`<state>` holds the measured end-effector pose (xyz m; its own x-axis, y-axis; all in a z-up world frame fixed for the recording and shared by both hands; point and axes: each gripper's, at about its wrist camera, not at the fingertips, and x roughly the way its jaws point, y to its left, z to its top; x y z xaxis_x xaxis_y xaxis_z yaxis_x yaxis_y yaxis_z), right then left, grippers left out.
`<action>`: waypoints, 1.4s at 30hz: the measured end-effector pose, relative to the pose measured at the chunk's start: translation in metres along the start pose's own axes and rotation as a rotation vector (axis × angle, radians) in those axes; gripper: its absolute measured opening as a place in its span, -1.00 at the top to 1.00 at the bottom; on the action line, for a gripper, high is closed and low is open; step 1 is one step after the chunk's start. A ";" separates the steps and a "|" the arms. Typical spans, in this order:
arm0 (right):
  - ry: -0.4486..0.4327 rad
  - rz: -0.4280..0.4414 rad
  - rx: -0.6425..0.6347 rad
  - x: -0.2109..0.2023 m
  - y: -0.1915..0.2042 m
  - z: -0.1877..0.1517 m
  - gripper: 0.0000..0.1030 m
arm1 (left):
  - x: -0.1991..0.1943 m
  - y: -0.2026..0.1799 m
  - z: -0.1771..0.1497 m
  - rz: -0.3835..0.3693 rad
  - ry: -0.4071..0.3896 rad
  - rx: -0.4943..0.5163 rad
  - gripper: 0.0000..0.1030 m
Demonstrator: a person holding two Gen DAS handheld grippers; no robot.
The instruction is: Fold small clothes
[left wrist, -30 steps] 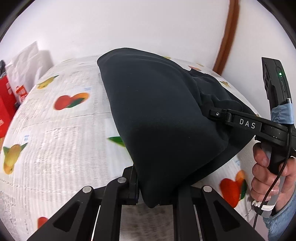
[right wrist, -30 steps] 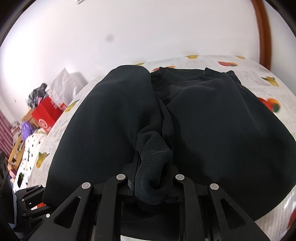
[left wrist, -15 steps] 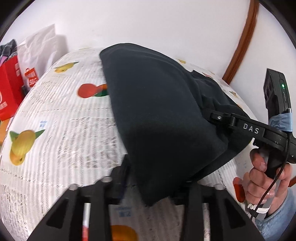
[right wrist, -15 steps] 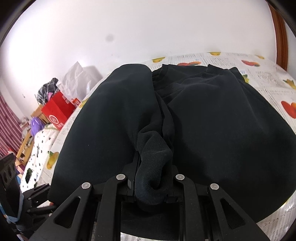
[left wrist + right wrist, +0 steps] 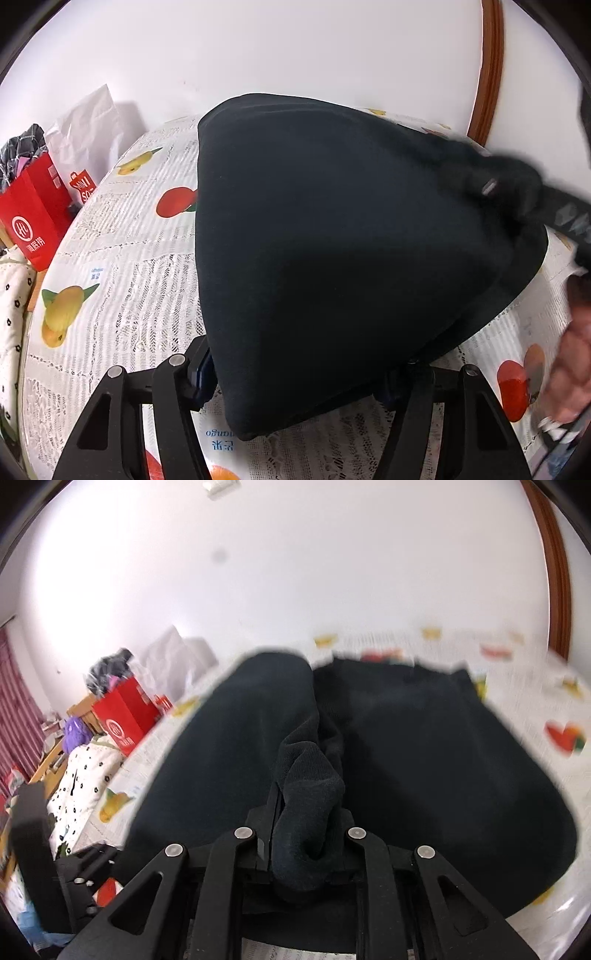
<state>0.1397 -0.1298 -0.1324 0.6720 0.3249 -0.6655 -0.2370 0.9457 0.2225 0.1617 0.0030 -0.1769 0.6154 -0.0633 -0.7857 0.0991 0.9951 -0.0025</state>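
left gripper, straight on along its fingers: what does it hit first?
Most likely the black garment: its folded corner already lies between the left gripper's opening jaws, pads off it. Beneath is the fruit-print tablecloth. Depth is unclear.

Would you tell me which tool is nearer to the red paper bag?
Left. The left tool sits at the black garment's edge facing the red paper bag; the right tool grips cloth farther across the garment.

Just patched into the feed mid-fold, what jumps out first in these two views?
A big black garment fills the middle of both views, spread on a fruit-print tablecloth. The right gripper is pinching a bunched ribbed cuff of it. The left gripper is opening, with a folded corner of the garment between its fingers. A red paper bag stands at the table's left edge.
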 end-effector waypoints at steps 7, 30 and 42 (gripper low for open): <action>-0.140 -0.045 0.098 -0.050 -0.040 0.001 0.69 | -0.003 0.008 -0.004 -0.010 0.002 -0.011 -0.23; 0.078 -0.177 0.130 -0.007 -0.073 -0.015 0.65 | 0.001 -0.032 0.005 -0.016 0.009 0.055 -0.38; -0.120 -0.273 0.168 -0.059 -0.114 -0.009 0.70 | -0.002 -0.031 0.005 0.001 0.011 0.048 -0.39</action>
<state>0.1211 -0.2569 -0.1249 0.7751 0.0489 -0.6299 0.0753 0.9828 0.1689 0.1609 -0.0276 -0.1722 0.6069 -0.0614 -0.7924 0.1363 0.9903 0.0276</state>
